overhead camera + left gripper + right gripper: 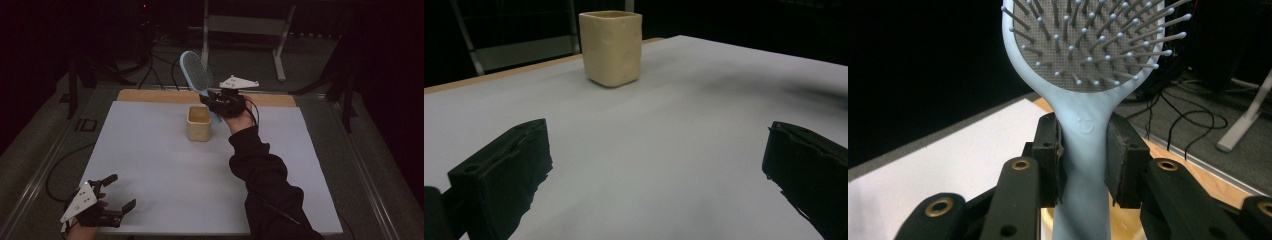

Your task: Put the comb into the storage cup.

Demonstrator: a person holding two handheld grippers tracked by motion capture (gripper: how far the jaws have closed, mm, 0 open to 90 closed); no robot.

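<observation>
Right now the right claw [210,100] pinches the light blue hairbrush [196,71] by its handle, upper centre of the high view, brush head tilted up-left, handle end over the cream cup [199,123] on the white table [165,170]; left claw [119,194] spread wide and holding nothing, lower left corner

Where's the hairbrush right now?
In the high view the hairbrush is clamped by its handle in the right claw, just above the cup, head up.
</observation>
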